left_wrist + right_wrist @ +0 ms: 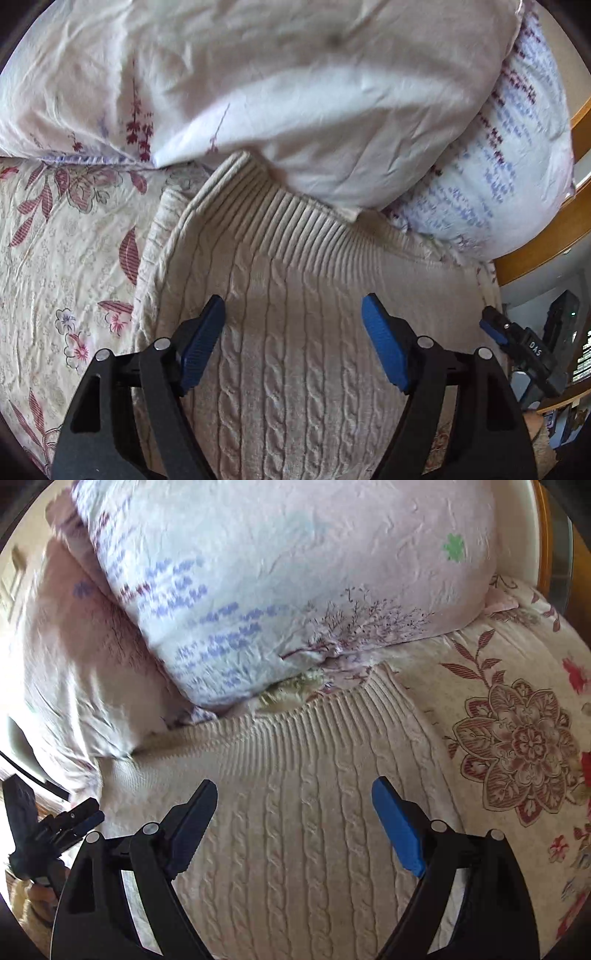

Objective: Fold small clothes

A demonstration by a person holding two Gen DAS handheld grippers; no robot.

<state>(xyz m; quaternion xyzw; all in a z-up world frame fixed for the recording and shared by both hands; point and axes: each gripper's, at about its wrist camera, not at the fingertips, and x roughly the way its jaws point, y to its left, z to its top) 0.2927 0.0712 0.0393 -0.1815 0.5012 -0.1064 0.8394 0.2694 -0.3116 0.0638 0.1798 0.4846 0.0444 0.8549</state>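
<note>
On the bed, against the pillows: inventory of the folding site.

Garment: one cream cable-knit sweater [288,332], lying flat on the floral bedspread [55,240], its ribbed band [295,221] at the far end. Count: one; no other clothes in view.

Pillows: two. A white pillow [277,92] rests on the ribbed band at its left part; a blue-printed pillow [277,590] sits just beside it, touching the band's edge.

Bed frame: one wooden rail [546,247], seen at the right edge of the left view.

Left gripper [293,339]: jaws spread wide over the knit, nothing between the pads, holding nothing.

Right gripper [295,823]: jaws spread wide likewise, empty, poised over the sweater's right half. Grippers: two, each visible in the other's view.

Layers: the sweater's left edge shows a second ply beneath, so it looks already doubled; how many folds it has cannot be told.

Risk, pinned band: a pull toward the viewer would probably drag against the white pillow's weight and skew the garment.

Risk, stretch: loose knit likely sags between two grip points, spoiling a straight crease.

Risk, bedspread: a deep pinch could catch the cover beneath together with the sweater.

Risk, uneven lift: hands rising at different rates would likely twist the fold.
</note>
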